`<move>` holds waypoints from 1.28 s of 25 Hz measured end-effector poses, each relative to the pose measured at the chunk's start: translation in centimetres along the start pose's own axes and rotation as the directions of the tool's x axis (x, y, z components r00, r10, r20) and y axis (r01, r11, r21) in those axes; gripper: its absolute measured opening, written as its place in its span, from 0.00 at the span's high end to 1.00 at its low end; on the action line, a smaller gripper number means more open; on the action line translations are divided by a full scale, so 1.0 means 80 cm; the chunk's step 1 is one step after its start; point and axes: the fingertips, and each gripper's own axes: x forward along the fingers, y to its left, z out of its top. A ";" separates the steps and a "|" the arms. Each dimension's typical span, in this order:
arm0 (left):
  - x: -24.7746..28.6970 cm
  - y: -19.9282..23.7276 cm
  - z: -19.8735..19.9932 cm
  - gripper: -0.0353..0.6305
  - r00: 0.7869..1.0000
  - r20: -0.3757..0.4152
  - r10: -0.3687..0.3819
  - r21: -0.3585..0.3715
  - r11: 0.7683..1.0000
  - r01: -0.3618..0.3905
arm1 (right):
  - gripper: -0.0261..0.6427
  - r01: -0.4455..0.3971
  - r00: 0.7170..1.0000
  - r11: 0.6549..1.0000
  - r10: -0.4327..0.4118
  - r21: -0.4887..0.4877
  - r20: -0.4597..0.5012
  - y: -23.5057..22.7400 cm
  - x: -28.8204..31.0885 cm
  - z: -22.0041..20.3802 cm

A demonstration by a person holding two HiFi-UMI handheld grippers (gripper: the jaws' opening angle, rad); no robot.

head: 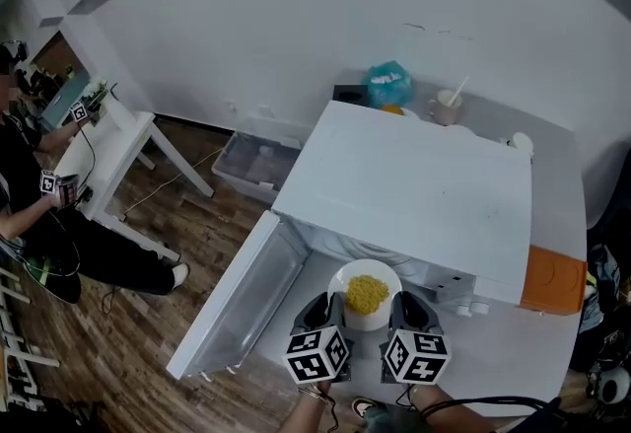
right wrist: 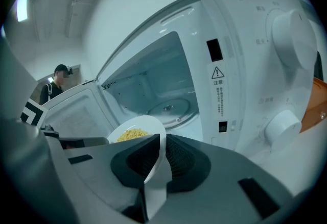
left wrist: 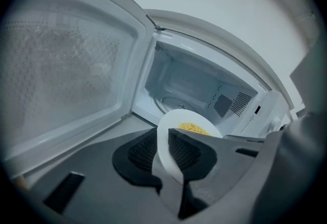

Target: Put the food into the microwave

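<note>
A white bowl (head: 366,293) of yellow food (head: 367,292) hangs just in front of the white microwave (head: 414,189), whose door (head: 240,295) stands swung open to the left. My left gripper (head: 330,312) is shut on the bowl's left rim, my right gripper (head: 401,311) shut on its right rim. In the left gripper view the bowl (left wrist: 171,131) sits between the jaws, the food (left wrist: 193,128) showing beyond, with the cavity and its glass turntable (left wrist: 171,103) behind. The right gripper view shows the bowl (right wrist: 139,131), the turntable (right wrist: 171,109) and the control panel with knobs (right wrist: 282,125).
On the counter behind the microwave are a blue bag (head: 389,83) and a cup with a stick (head: 447,107). An orange object (head: 553,280) lies right of the microwave. A plastic bin (head: 252,163) sits on the wood floor. A seated person (head: 39,214) is at far left.
</note>
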 end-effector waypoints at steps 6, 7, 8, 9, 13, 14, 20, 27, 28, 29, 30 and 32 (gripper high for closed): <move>0.021 0.006 0.009 0.84 1.000 0.002 -0.012 0.007 1.000 0.012 | 0.89 0.026 0.999 1.000 -0.026 -0.004 0.025 -0.001 0.020 0.006; 0.024 0.006 0.011 0.84 1.000 0.007 -0.015 0.006 1.000 0.015 | 0.89 0.030 0.999 0.999 -0.029 -0.019 0.035 -0.001 0.023 0.009; 0.027 0.007 0.014 0.84 1.000 0.012 -0.017 0.006 1.000 0.017 | 0.89 0.034 0.998 0.999 -0.032 -0.031 0.045 -0.001 0.025 0.012; 0.030 0.007 0.017 0.84 1.000 0.016 -0.020 0.007 1.000 0.019 | 0.89 0.036 0.998 0.999 -0.034 -0.036 0.051 0.000 0.028 0.014; 0.041 0.008 0.023 0.84 0.999 0.017 -0.027 0.017 1.000 0.027 | 0.89 0.045 0.997 0.999 -0.043 -0.026 0.059 -0.003 0.037 0.018; 0.045 0.008 0.024 0.84 0.999 0.019 -0.029 0.018 0.999 0.029 | 0.89 0.047 0.997 0.999 -0.045 -0.026 0.063 -0.003 0.040 0.020; 0.063 0.006 0.036 0.84 0.998 0.040 -0.041 0.023 0.999 0.040 | 0.89 0.055 0.995 0.997 -0.051 -0.050 0.087 -0.008 0.056 0.032; 0.078 0.010 0.047 0.84 0.998 0.054 -0.042 0.038 0.998 0.040 | 0.89 0.067 0.992 0.996 -0.060 -0.062 0.110 -0.007 0.072 0.041; 0.080 0.010 0.049 0.84 0.998 0.056 -0.042 0.043 0.998 0.040 | 0.89 0.069 0.992 0.996 -0.062 -0.059 0.113 -0.007 0.075 0.042; 0.083 0.010 0.052 0.84 0.997 0.059 -0.043 0.047 0.998 0.040 | 0.89 0.072 0.991 0.996 -0.065 -0.057 0.117 -0.007 0.077 0.043; 0.086 0.010 0.054 0.84 0.997 0.062 -0.044 0.052 0.998 0.041 | 0.89 0.078 0.990 0.995 -0.070 -0.055 0.122 -0.008 0.078 0.045; 0.092 0.007 0.061 0.84 0.996 0.070 -0.048 0.063 0.997 0.044 | 0.89 0.093 0.987 0.994 -0.085 -0.052 0.136 -0.010 0.082 0.050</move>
